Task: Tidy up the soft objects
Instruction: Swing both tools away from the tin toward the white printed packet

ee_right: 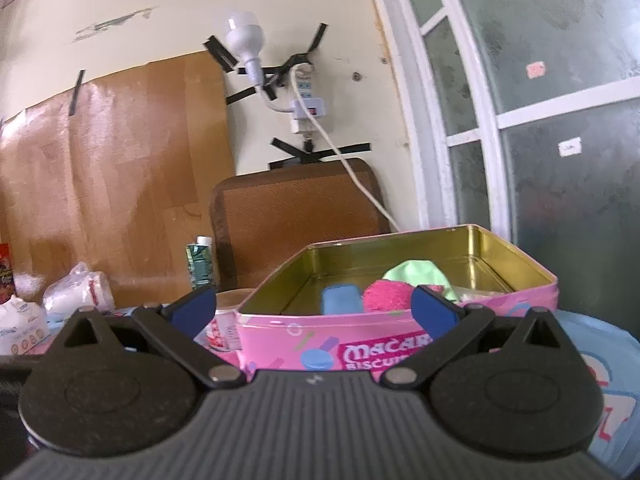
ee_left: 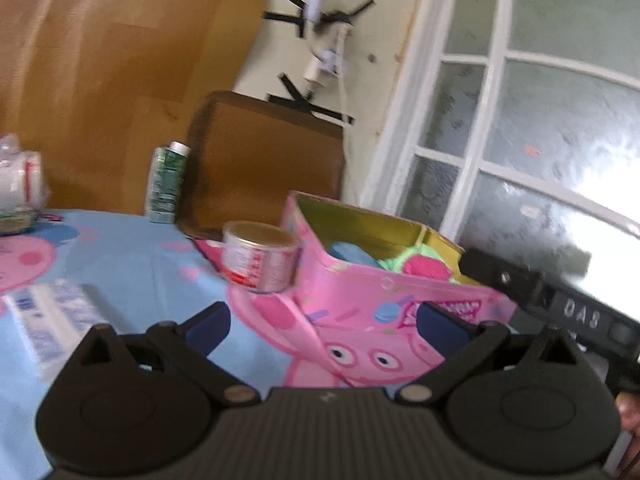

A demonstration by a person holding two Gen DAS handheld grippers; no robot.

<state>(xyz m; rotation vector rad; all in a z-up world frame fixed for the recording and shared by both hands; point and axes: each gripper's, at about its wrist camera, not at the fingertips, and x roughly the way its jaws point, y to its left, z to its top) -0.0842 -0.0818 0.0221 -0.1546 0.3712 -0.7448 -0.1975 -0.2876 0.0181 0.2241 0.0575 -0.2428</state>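
An open pink biscuit tin [ee_left: 360,292] [ee_right: 280,332] with a gold inside stands on the cartoon tablecloth. Inside it lie a light blue soft piece [ee_left: 348,252] [ee_right: 340,300], a pink fluffy piece [ee_left: 424,268] [ee_right: 386,296] and a light green soft piece [ee_left: 400,260] [ee_right: 420,274]. My left gripper [ee_left: 324,324] is open and empty, just in front of the tin. My right gripper [ee_right: 314,306] is open and empty, close to the tin's front wall. The right gripper's black body [ee_left: 540,292] shows at the right of the left wrist view.
A short tin can [ee_left: 260,256] [ee_right: 224,328] stands left of the tin. A green carton [ee_left: 166,184] [ee_right: 201,264] stands further back by a brown chair back [ee_left: 264,160] [ee_right: 296,216]. Tissue packs [ee_left: 52,320] [ee_right: 20,320] and bagged white goods [ee_left: 20,176] [ee_right: 80,292] lie at the left. A window [ee_right: 540,120] is at the right.
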